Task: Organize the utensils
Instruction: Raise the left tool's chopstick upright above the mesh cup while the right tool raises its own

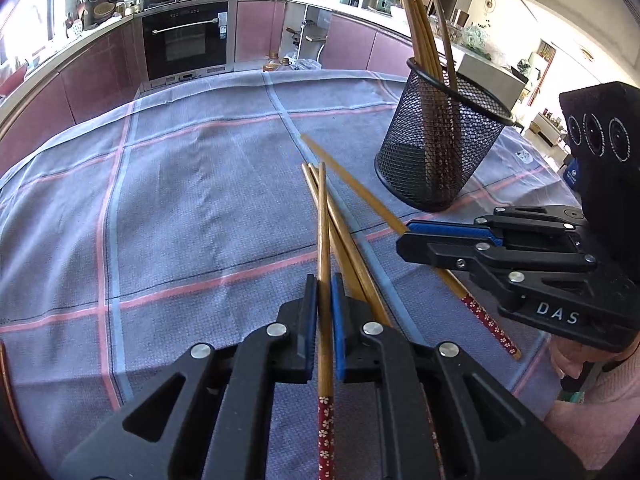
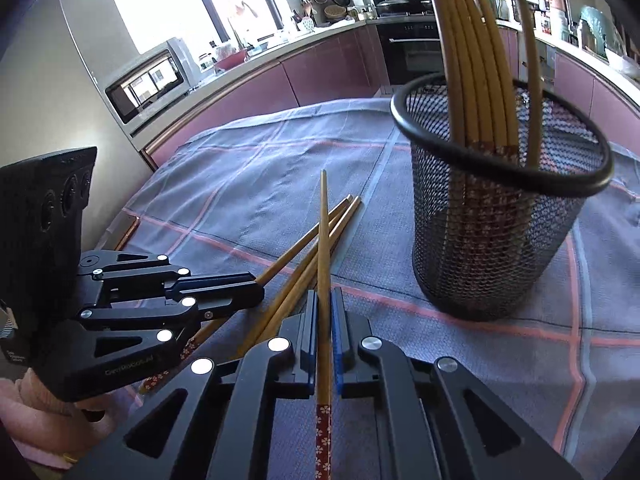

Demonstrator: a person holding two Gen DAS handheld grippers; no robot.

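Note:
My left gripper (image 1: 325,280) is shut on a bamboo chopstick (image 1: 324,248) with a red flowered handle; it also shows in the right wrist view (image 2: 256,290). My right gripper (image 2: 325,294) is shut on another such chopstick (image 2: 323,248); it also shows in the left wrist view (image 1: 404,238). Two loose chopsticks (image 1: 352,248) lie crossed on the cloth under the held ones; they also show in the right wrist view (image 2: 320,240). A black mesh holder (image 1: 436,140) with several chopsticks upright stands at the right, seen close in the right wrist view (image 2: 496,216).
The table wears a blue-grey checked cloth (image 1: 180,200) with pink lines. Purple kitchen cabinets and an oven (image 1: 184,40) stand beyond the far edge. A microwave (image 2: 148,80) sits at the left in the right wrist view. A pink sleeve (image 1: 600,400) is low at the right.

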